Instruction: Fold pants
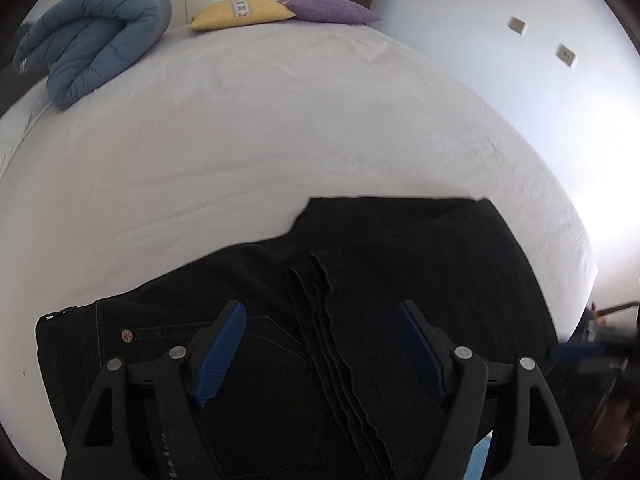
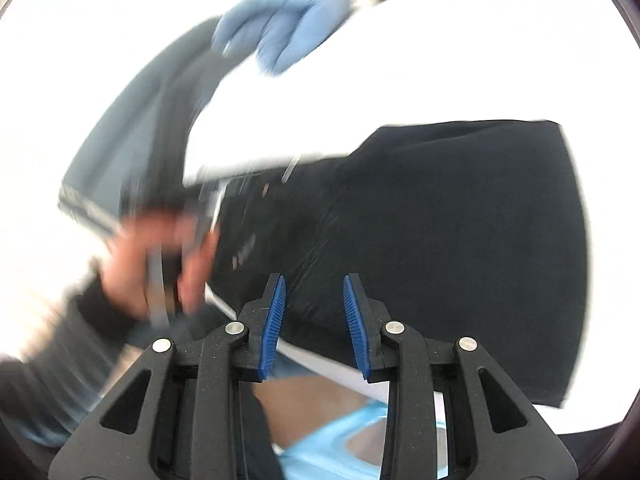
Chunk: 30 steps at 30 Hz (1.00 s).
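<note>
Black pants [image 1: 400, 248] lie folded on the white bed sheet [image 1: 240, 140], the leg hems stacked in layers over the seat with its pocket stitching and rivet. My left gripper [image 1: 320, 308] hangs over them with its blue pads wide apart and nothing pressed between them. In the blurred right wrist view the pants [image 2: 460, 220] fill the middle and right. My right gripper [image 2: 314, 280] is open by the near edge of the pants, its narrow gap empty. To its left a person's hand [image 2: 160, 256] holds the other gripper.
A rolled blue quilt [image 1: 96, 44] lies at the bed's far left. A yellow cushion [image 1: 240, 14] and a purple cushion [image 1: 332, 10] sit at the head. The bed's edge runs close to the pale wall [image 1: 520, 60] on the right.
</note>
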Available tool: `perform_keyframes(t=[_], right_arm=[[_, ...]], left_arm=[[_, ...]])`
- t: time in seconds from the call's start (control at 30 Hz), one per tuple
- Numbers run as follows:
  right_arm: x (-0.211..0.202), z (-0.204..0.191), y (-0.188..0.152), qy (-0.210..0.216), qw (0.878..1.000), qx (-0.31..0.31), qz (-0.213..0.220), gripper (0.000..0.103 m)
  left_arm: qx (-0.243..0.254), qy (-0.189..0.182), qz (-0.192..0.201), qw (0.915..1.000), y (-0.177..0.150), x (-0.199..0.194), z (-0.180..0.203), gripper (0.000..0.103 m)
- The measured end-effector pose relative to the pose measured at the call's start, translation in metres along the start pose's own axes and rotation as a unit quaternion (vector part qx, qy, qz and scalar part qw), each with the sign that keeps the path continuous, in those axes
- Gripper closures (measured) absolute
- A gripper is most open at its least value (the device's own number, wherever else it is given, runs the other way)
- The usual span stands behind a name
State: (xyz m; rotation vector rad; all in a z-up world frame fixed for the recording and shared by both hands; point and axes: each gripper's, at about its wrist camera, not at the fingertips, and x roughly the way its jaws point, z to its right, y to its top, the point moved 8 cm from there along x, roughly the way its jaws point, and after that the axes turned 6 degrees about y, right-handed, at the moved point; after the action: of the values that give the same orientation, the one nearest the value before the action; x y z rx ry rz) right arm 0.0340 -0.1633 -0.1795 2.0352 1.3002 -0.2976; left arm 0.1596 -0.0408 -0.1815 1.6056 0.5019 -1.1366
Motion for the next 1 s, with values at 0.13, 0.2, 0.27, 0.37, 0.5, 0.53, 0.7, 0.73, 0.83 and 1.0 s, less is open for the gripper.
perform_keyframes(t=[0.13,0.2,0.27,0.37,0.5,0.53,0.7,0.73,0.83,1.0], right_arm=[[-0.023,0.049,0.045,0.036,0.997,0.059,0.018,0.074],[-0.020,0.069,0.077,0.069,0.994,0.085,0.011,0.074],[-0.013,0.090,0.099,0.088,0.991,0.099,0.010,0.074],[0.011,0.116,0.115,0.108,0.986,0.129,-0.015,0.074],[0.039,0.165,0.101,0.076,0.982,0.167,-0.045,0.075],[0.037,0.163,0.096,0.080,0.983,0.161,-0.039,0.075],[0.031,0.140,0.042,0.088,0.984,0.142,-0.064,0.075],[0.026,0.136,0.027,0.084,0.985,0.134,-0.071,0.075],[0.010,0.119,-0.018,0.093,0.984,0.129,-0.081,0.075],[-0.008,0.109,-0.071,0.103,0.980,0.150,-0.079,0.075]], left_arm=[[0.017,0.011,-0.045,0.9988,-0.041,0.027,0.032,0.033],[0.018,0.034,-0.042,0.9984,-0.052,0.035,0.035,0.032],[0.013,0.042,-0.035,0.9984,-0.054,0.037,0.035,0.032],[0.007,0.035,-0.045,0.9983,-0.051,0.040,0.033,0.031],[0.009,0.033,-0.046,0.9983,-0.050,0.042,0.031,0.030],[0.008,0.033,-0.046,0.9984,-0.050,0.043,0.031,0.030],[0.008,0.034,-0.041,0.9985,-0.048,0.044,0.030,0.030],[0.007,0.033,-0.041,0.9986,-0.046,0.045,0.031,0.030],[0.007,0.033,-0.039,0.9987,-0.049,0.044,0.028,0.030],[0.006,0.034,-0.036,0.9988,-0.049,0.043,0.030,0.030]])
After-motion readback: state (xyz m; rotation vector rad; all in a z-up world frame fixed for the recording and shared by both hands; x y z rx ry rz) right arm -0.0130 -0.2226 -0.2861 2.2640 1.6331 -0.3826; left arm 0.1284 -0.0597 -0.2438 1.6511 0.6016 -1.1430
